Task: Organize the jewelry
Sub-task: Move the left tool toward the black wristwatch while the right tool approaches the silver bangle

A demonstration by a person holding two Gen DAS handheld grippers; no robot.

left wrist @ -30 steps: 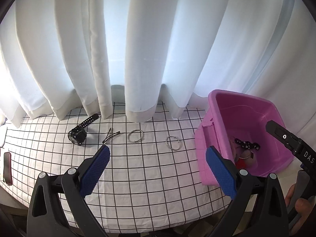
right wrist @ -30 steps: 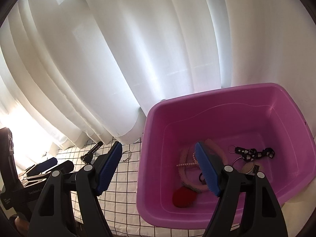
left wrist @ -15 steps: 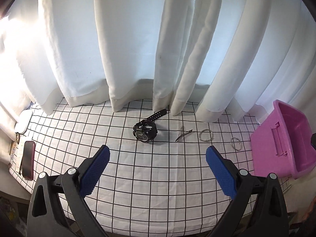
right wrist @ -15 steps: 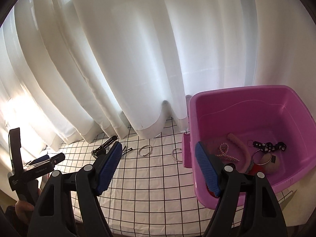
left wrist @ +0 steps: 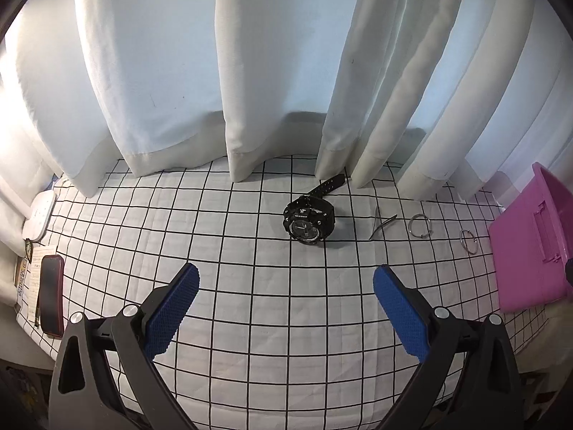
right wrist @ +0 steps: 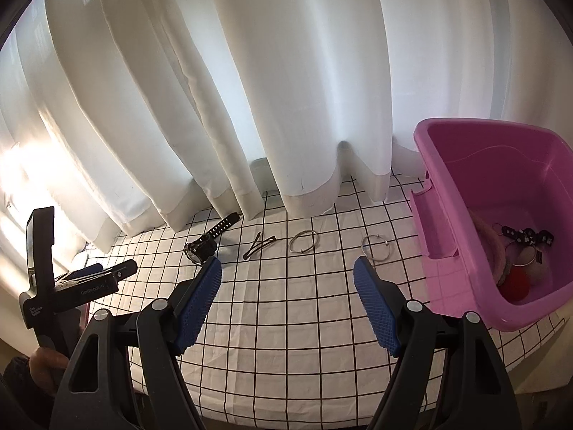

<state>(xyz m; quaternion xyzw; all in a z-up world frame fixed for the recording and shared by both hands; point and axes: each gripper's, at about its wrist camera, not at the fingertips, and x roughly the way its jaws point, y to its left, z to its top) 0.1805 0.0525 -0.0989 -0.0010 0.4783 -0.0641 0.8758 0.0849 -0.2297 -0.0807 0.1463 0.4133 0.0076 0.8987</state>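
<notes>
A black watch lies on the grid cloth, with a dark hair clip and two silver bangles in a row to its right. My left gripper is open and empty, short of the watch. My right gripper is open and empty, short of the watch, hair clip and bangles. The pink tub at the right holds several jewelry pieces. The tub's outer wall shows at the right of the left wrist view.
White curtains hang along the table's far edge and touch the cloth. A dark red case and a white object lie at the table's left end. The left gripper's body shows at the left of the right wrist view.
Both grippers have swung left and back from the pink tub. The watch, clip and bangles now sit ahead of them. Nothing on the table has moved.
</notes>
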